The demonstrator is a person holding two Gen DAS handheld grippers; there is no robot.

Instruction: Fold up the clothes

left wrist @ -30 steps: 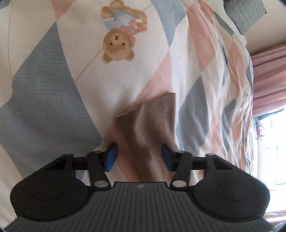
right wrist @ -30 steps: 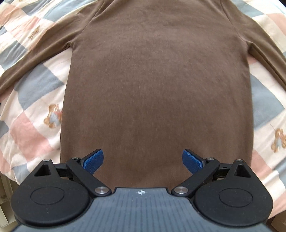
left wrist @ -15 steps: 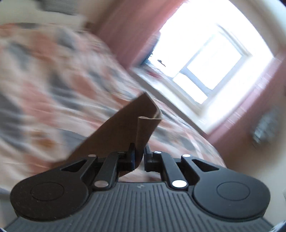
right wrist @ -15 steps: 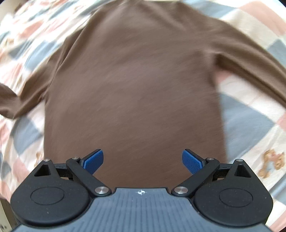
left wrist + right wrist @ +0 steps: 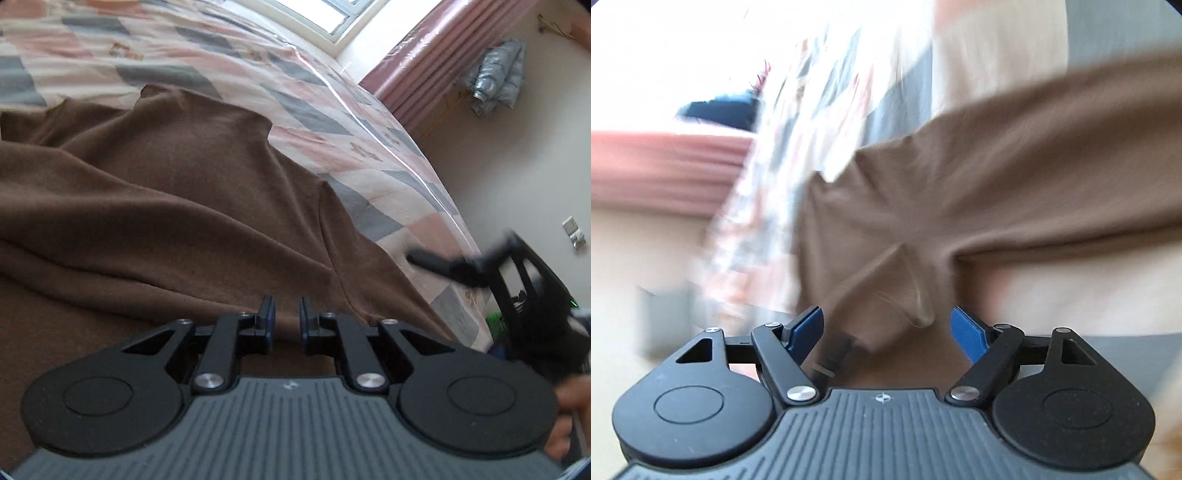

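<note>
Two claws angled down | left claw point(image 5: 283, 317) over brown top point(image 5: 166, 192)

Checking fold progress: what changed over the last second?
The left gripper pinched one sleeve off the quilt and carried it across the brown shirt. Its jaws just eased slightly apart, and whether they grip is unclear. The right gripper swung from the hem to the other sleeve, its jaws closing but open. The shirt stayed on the quilt.

The shirt point(image 5: 177, 206) lies on the bedspread point(image 5: 332, 122), the curtain point(image 5: 413, 70) behind.
</note>
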